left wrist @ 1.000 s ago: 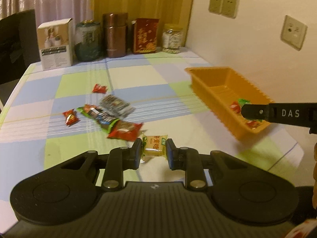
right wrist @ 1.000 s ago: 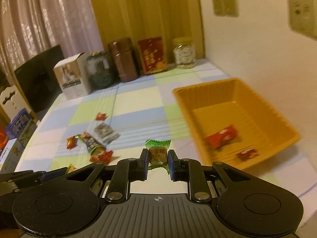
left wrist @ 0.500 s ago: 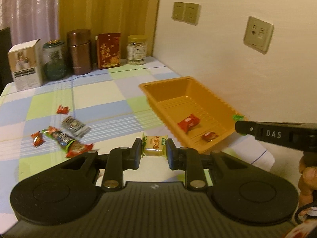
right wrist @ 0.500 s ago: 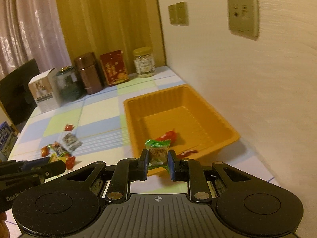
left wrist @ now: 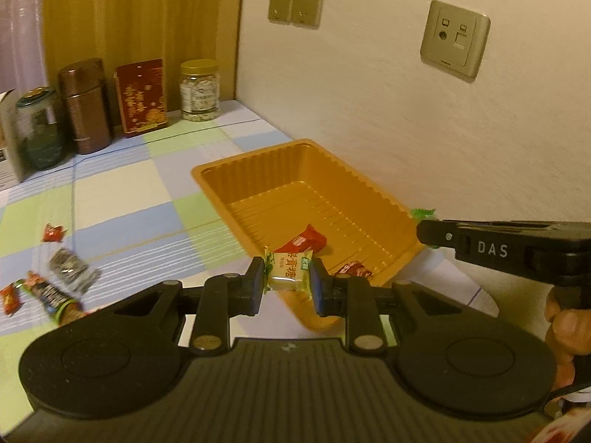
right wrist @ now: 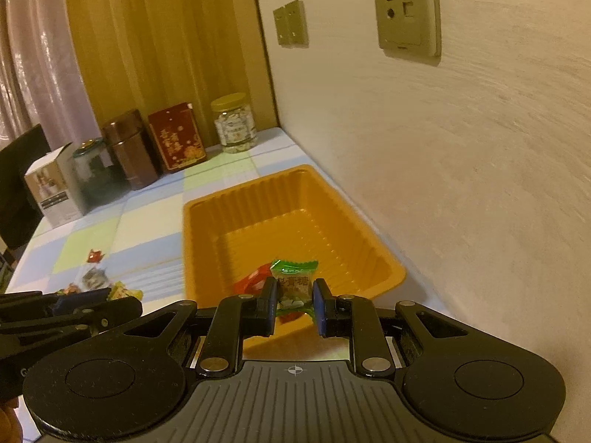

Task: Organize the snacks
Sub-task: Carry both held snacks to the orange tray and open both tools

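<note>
Left gripper (left wrist: 287, 285) clamped on a small pale-yellow wrapped candy with green trim and red characters (left wrist: 288, 271), held in the air at the near corner of the orange ribbed plastic tray (left wrist: 258, 181). Right gripper (right wrist: 294, 304) likewise clamped, on a small green-topped wrapped candy with a white printed face (right wrist: 294, 283), held above the near end of that same tray (right wrist: 280, 199). In the left wrist view, the right gripper seen side-on as a black bar marked DAS (left wrist: 517, 249), a scrap of green wrapper showing at its tip just past the tray's right rim, and part of a hand (left wrist: 565, 332) behind it. Inside the tray, two red wrapped snacks near the front: a larger one (left wrist: 304, 241) and a smaller one (left wrist: 352, 269). On the blue, green and white checked tablecloth (left wrist: 122, 199), well left of the tray, a loose scatter of wrapped snacks: a small red one (left wrist: 51, 232), a silvery one (left wrist: 70, 269), a dark bar with green ends (left wrist: 51, 297) and another red one (left wrist: 9, 297). Along the back edge, by the yellow curtain: a clear jar with a gold lid (left wrist: 199, 90), a red printed box (left wrist: 140, 98), a brown cylindrical canister (left wrist: 85, 105) and a dark green glass jar (left wrist: 38, 127). Tray set close against the pale wall.
</note>
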